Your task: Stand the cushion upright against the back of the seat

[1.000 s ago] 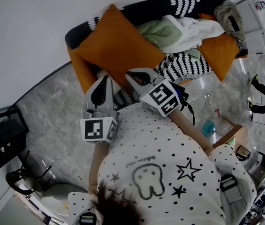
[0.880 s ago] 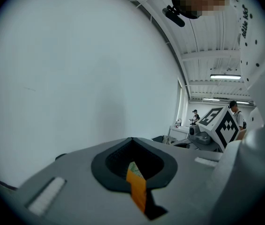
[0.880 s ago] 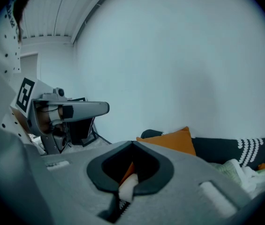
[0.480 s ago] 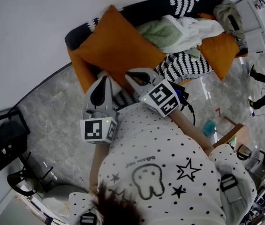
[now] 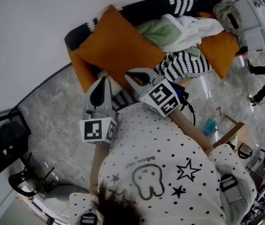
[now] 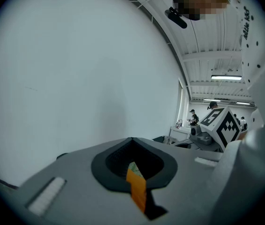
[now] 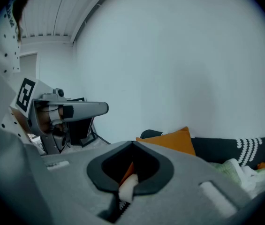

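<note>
Left tongs (image 5: 105, 81) and right tongs (image 5: 131, 75) hover closed and empty, likely because the orange cushion (image 5: 116, 43) at upper left already leans upright against the sofa back (image 5: 144, 7).

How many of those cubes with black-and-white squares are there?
2. The left cube sits on the left tongs, the right cube on the right tongs, both before the person's chest. No others show.
</note>
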A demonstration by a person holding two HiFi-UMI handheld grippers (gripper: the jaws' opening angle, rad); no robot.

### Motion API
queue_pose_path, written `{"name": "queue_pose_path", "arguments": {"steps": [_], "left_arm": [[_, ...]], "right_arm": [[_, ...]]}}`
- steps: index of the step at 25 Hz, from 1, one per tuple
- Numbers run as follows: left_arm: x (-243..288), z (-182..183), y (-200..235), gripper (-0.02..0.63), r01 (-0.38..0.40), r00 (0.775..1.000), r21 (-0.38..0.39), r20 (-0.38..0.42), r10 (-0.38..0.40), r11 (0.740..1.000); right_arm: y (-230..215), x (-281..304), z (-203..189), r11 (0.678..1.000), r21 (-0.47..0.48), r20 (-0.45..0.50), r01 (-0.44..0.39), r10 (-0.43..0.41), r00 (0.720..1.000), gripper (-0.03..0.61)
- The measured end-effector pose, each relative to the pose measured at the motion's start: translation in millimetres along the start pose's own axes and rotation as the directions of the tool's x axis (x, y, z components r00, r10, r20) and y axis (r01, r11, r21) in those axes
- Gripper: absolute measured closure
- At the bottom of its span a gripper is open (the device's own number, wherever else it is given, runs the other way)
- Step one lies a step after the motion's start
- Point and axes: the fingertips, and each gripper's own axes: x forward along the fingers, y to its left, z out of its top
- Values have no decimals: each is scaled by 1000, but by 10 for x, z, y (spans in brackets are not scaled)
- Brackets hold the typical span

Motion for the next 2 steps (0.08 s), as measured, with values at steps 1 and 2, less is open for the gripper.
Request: {"name": "queue_pose_path", "arguments": {"steps": [1,2], "left_arm": [[-1,-9,3,611,-2,1000,-3,2,2,1000],[-1,-19,5,611,-3,1000,-5,3,3,1000]], "right_arm": [[-2,-2,-3,1000,0,0,0,0,1000,580],[-5,-5,-7,1000,1,0,0,0,1000,580]]}}
